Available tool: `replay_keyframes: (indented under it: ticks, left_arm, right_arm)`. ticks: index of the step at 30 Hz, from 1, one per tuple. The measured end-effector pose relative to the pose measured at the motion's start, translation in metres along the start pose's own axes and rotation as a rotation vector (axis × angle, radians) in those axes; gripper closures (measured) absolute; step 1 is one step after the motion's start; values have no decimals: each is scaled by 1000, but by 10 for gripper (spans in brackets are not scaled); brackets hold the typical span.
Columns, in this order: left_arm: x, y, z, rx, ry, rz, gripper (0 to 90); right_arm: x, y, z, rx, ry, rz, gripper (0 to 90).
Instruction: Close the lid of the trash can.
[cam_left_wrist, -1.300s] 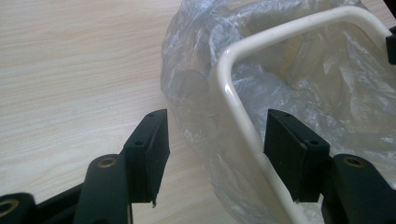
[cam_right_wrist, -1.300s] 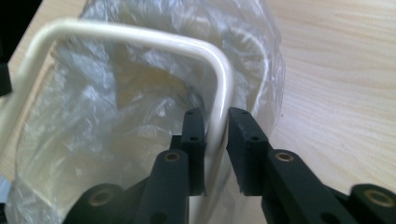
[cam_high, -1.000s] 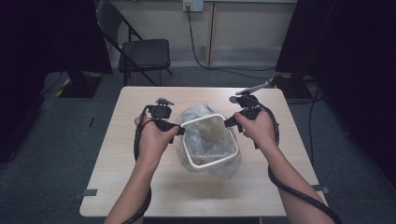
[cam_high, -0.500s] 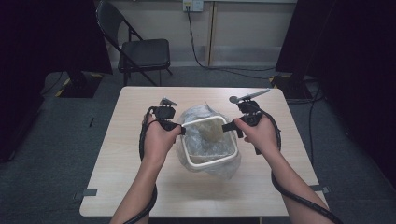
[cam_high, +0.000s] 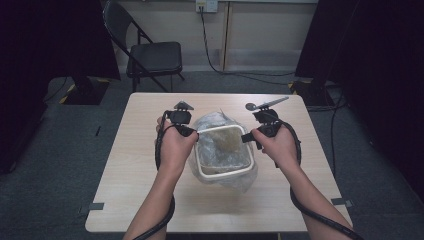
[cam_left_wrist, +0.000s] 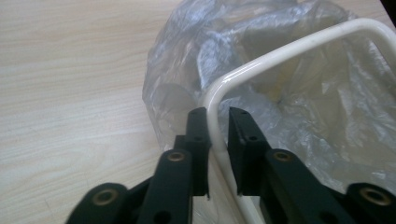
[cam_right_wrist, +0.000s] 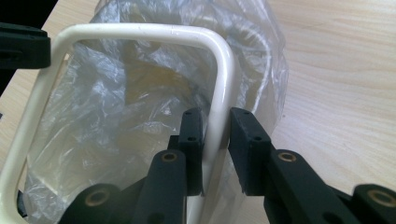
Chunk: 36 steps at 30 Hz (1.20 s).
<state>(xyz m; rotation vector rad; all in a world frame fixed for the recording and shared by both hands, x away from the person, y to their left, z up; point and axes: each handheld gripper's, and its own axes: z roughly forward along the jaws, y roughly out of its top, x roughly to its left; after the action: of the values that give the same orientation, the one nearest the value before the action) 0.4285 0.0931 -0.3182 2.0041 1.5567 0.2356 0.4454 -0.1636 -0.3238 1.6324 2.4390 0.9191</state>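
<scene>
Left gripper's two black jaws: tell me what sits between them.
The cream rim of the bin, draped in clear plastic bag, runs between the left gripper jaws, in the left gripper view.

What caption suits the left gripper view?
Left hand-held gripper straddling the cream rounded plastic bin rim, lined with a clear crinkled plastic bag.

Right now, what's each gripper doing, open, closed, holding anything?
Left gripper: jaws have just been closing, around the bin's white rim and bag.
Right gripper: jaws just closing, around the rim's opposite side.
</scene>
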Motion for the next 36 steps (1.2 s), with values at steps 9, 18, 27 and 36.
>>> replay_keyframes:
  ticks: [9, 18, 27, 36]
  left_arm:
    - [-3, 3, -2, 0, -1, 24, 586]
    - [5, -12, 8, 97, -53, -43, 611]
    - [1, -7, 9, 111, -39, -74, 714]
    - [-6, 3, -3, 110, -25, -63, 728]
  right_arm:
    - [3, 5, -2, 8, -10, 4, 774]
    - [-3, 0, 5, 6, 3, 37, 777]
    - [-4, -4, 3, -5, 26, 41, 774]
    - [-3, -3, -5, 1, 34, 38, 778]
